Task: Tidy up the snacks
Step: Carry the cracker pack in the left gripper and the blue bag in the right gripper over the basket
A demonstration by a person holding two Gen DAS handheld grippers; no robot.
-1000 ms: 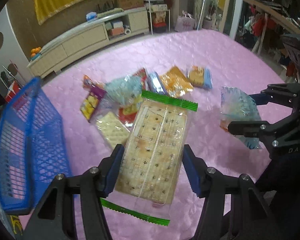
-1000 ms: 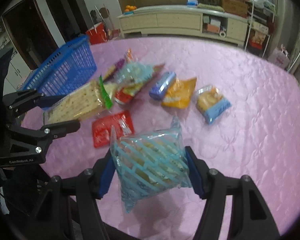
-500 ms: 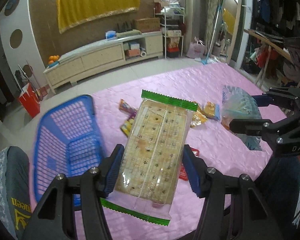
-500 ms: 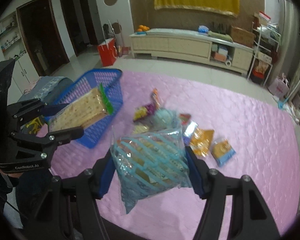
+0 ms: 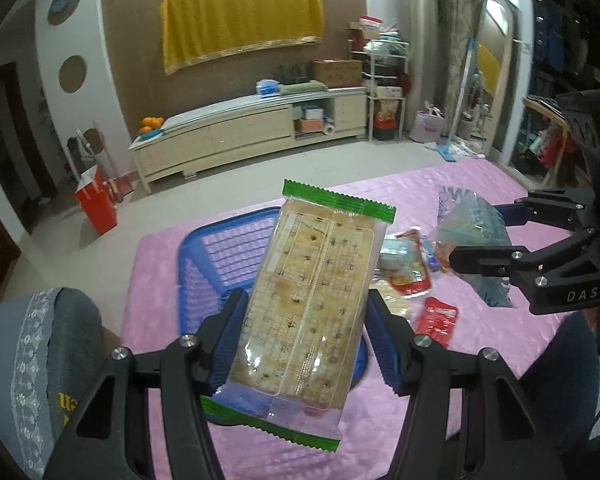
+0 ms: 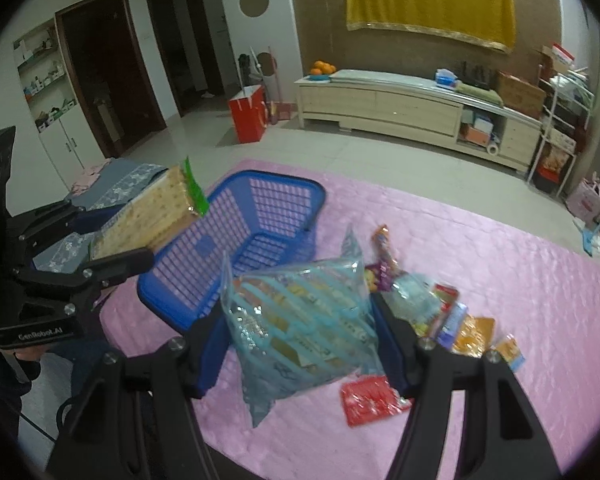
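Note:
My left gripper (image 5: 306,332) is shut on a clear cracker pack with green ends (image 5: 312,300), held in the air over the blue mesh basket (image 5: 220,248). It also shows in the right wrist view (image 6: 152,216), above the basket's (image 6: 260,216) near left side. My right gripper (image 6: 300,332) is shut on a light-blue striped snack bag (image 6: 300,320), held above the pink table, right of the basket. That bag also shows in the left wrist view (image 5: 470,228). Several loose snack packs (image 6: 440,316) lie on the table.
The pink quilted table (image 6: 500,264) ends close below both grippers. A red pack (image 6: 370,398) lies nearest the front edge. A grey padded chair (image 5: 40,360) stands at the table's left. A long sideboard (image 6: 400,108) and a red bag (image 6: 248,114) stand beyond on the floor.
Both grippers have risen and drawn back from the table with their packs. The left one has swung left, so the cracker pack now hangs over the basket.

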